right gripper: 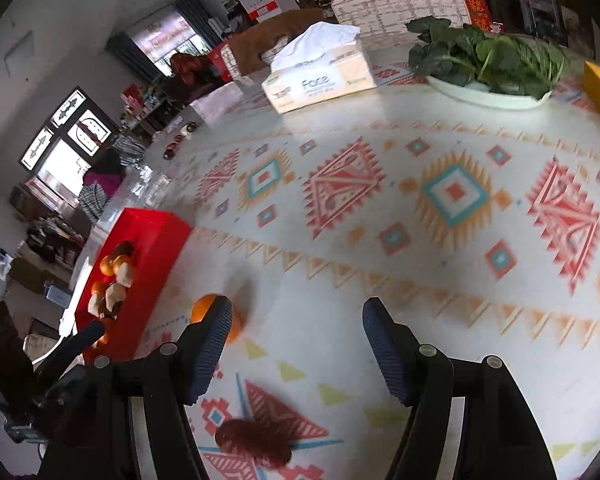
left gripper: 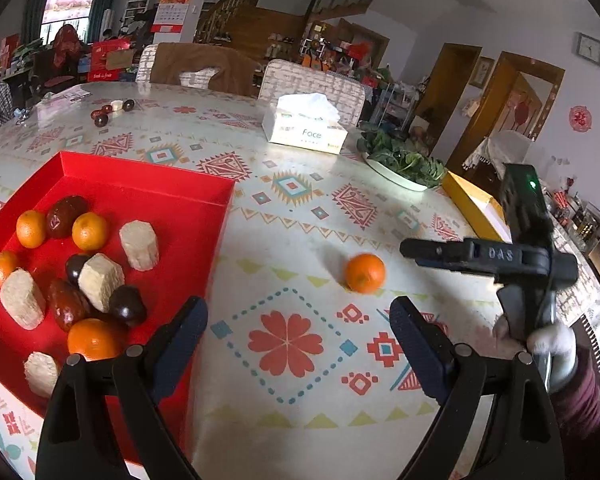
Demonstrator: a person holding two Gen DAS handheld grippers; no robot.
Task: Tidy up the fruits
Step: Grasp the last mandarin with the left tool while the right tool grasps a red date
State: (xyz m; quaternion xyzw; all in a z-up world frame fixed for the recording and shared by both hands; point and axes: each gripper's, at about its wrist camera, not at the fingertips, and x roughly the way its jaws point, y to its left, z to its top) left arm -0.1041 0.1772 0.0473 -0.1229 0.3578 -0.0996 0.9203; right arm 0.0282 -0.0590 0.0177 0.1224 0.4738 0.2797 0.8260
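A red tray (left gripper: 148,196) on the left holds several oranges, dark red dates, chestnuts and pale chunks. One loose orange (left gripper: 365,273) sits on the patterned tablecloth to its right. My left gripper (left gripper: 298,312) is open and empty, just short of the orange. The right gripper's fingers (left gripper: 440,254), held by a gloved hand (left gripper: 552,344), hover right of that orange. In the right wrist view my right gripper (right gripper: 296,312) is open. The orange (right gripper: 202,310) shows partly behind its left finger, and a red date (right gripper: 252,442) lies on the cloth between the fingers, untouched. The tray (right gripper: 148,240) stands further left.
A tissue box (left gripper: 306,130), a white plate of leafy greens (left gripper: 400,162) and a yellow box (left gripper: 476,208) stand at the back right. A few dates and a pale chunk (left gripper: 112,110) lie far back on the table. Chairs line the far edge.
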